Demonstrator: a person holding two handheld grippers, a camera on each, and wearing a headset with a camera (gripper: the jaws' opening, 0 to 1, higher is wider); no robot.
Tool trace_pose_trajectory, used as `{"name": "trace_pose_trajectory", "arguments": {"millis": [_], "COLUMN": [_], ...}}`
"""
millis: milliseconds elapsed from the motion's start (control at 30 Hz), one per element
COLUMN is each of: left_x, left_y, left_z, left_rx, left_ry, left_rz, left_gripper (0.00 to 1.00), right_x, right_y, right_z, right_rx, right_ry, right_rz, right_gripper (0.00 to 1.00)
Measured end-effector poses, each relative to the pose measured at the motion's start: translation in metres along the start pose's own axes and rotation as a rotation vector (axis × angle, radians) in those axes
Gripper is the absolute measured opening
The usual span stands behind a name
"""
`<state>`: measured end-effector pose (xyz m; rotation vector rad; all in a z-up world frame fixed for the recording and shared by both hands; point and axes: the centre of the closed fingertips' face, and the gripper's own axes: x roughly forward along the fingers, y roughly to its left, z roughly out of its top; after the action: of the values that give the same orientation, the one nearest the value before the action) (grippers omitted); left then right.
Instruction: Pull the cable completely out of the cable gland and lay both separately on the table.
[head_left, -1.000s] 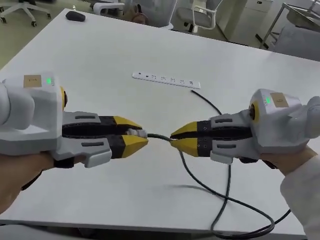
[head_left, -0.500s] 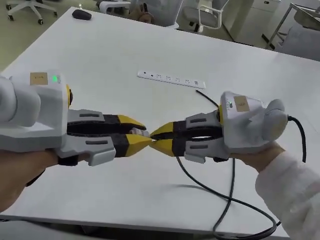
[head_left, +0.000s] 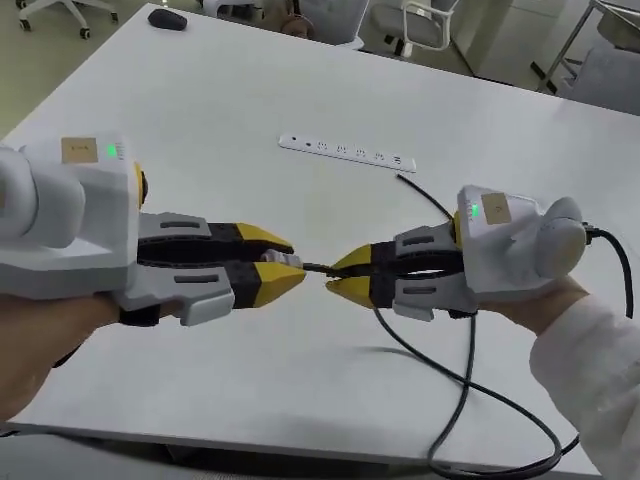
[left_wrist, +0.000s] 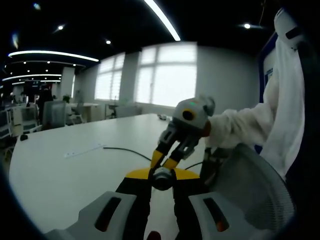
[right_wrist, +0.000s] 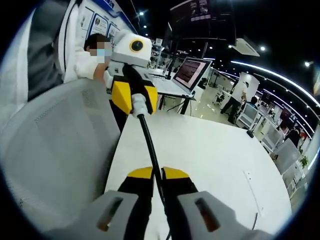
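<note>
Over the near edge of the white table (head_left: 200, 120), the left gripper (head_left: 296, 262) is clamped on the grey cable gland (head_left: 280, 261), its jaws pointing at the right gripper (head_left: 332, 277), which is closed on the black cable (right_wrist: 150, 145) close by. A short stretch of cable spans the gap, its end in the gland; both are held off the tabletop. Slack cable loops near the front edge. Farther back a white power strip (head_left: 346, 155) lies flat, with a black mouse (head_left: 167, 19) at the far corner.

The left tongs (head_left: 297, 262) clamp the cable gland (head_left: 282, 261); the right tongs (head_left: 332, 278) pinch the cable (head_left: 314, 268).
</note>
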<state>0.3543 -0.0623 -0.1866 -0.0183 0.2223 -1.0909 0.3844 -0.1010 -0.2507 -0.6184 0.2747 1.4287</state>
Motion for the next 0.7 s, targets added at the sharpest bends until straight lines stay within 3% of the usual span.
{"name": "trace_pose_trajectory", "arguments": {"millis": [167, 267, 433, 600, 700], "left_x": [-0.001, -0.001, 0.002, 0.003, 0.003], "left_y": [0.004, 0.003, 0.001, -0.001, -0.001], "left_z": [-0.002, -0.002, -0.005, -0.007, -0.009], "left_rx": [-0.007, -0.012, -0.015, -0.015, -0.016], "left_ry": [0.007, 0.006, 0.02, 0.029, 0.036], "left_rz": [0.019, 0.015, -0.004, -0.014, -0.013], "left_gripper": [0.17, 0.17, 0.17, 0.17, 0.17], "right_x": [-0.007, -0.01, -0.011, -0.008, -0.005], "right_y": [-0.023, -0.038, -0.066, -0.095, -0.111], "right_z": [-0.028, -0.038, -0.041, -0.041, -0.033], "right_rx": [0.048, 0.041, 0.027, -0.055, -0.083], "right_ry": [0.061, 0.094, 0.122, 0.2, 0.197], "right_rz": [-0.046, -0.068, -0.105, -0.089, -0.092], "right_gripper": [0.06, 0.05, 0.04, 0.03, 0.03]}}
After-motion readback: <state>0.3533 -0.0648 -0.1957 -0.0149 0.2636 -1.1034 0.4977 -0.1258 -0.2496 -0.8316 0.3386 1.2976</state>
